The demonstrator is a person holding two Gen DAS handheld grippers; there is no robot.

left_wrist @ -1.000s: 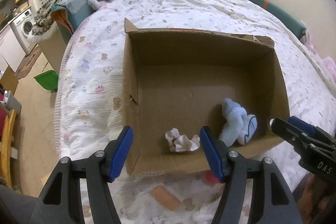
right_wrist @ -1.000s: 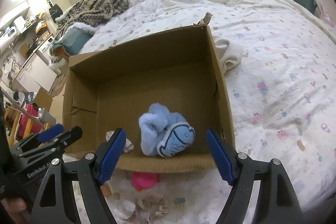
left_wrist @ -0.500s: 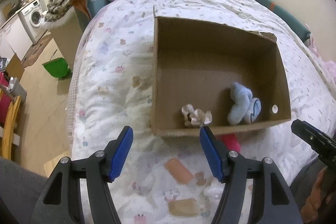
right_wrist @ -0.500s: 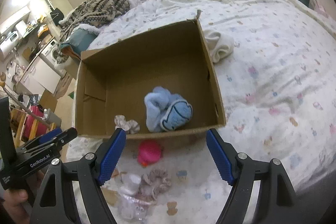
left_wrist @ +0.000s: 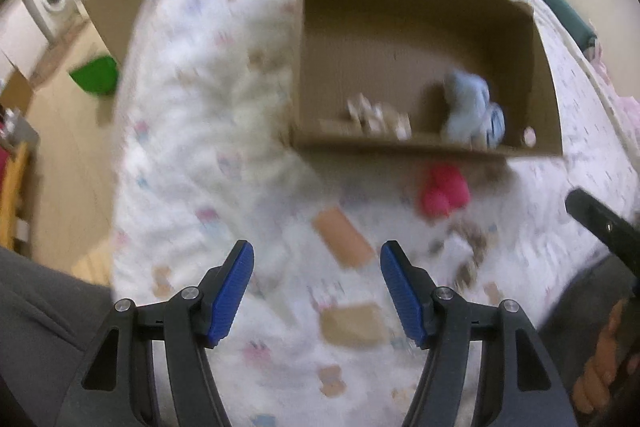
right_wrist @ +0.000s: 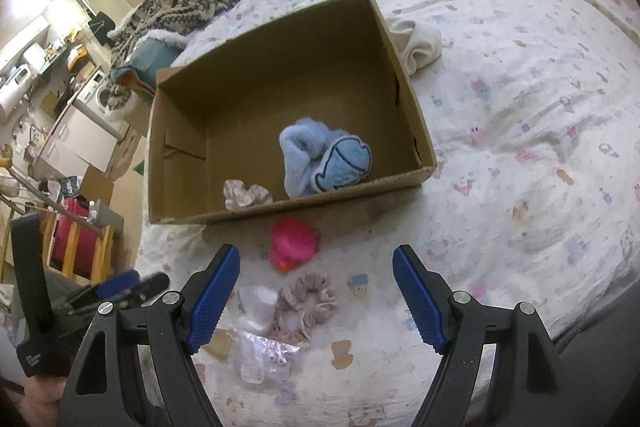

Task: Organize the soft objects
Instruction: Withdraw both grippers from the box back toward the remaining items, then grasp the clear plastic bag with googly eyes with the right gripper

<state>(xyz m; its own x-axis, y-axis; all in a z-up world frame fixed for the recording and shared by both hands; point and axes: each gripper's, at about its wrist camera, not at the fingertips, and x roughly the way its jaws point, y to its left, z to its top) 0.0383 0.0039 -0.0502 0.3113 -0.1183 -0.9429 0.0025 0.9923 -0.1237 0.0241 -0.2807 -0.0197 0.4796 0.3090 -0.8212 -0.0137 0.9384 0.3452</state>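
Since the earlier frames, both grippers have drawn back from the cardboard box [right_wrist: 280, 107]: a second ago their fingers framed the box interior, and now they frame the bed sheet [right_wrist: 520, 107] in front of it. The left wrist view is blurred.

Left gripper [left_wrist: 316, 291]: fingers stand apart with nothing between them, above the printed sheet. Small details below it cannot be resolved.

Right gripper [right_wrist: 316, 299]: fingers stand wide apart and hold nothing. Between and just below them lie a beige scrunchie [right_wrist: 308, 303], a small white item [right_wrist: 260, 303] touching it, and a clear plastic wrapper [right_wrist: 264, 355] nearer the camera.

Box: it rests open on the bed. Inside, near the front wall, lie a light blue plush toy [right_wrist: 324, 159] and a pale scrunchie [right_wrist: 244, 195], set slightly apart. The left wrist view shows the same blue plush toy [left_wrist: 472, 115] toward the right of the box.

Outside the box: a pink toy [right_wrist: 294, 243] lies on the sheet just in front of the front wall, between the box and the beige scrunchie. A folded white cloth [right_wrist: 416, 43] lies just beside the far right corner of the box.

A patterned knit blanket [right_wrist: 188, 3] is heaped at the far left of the bed.
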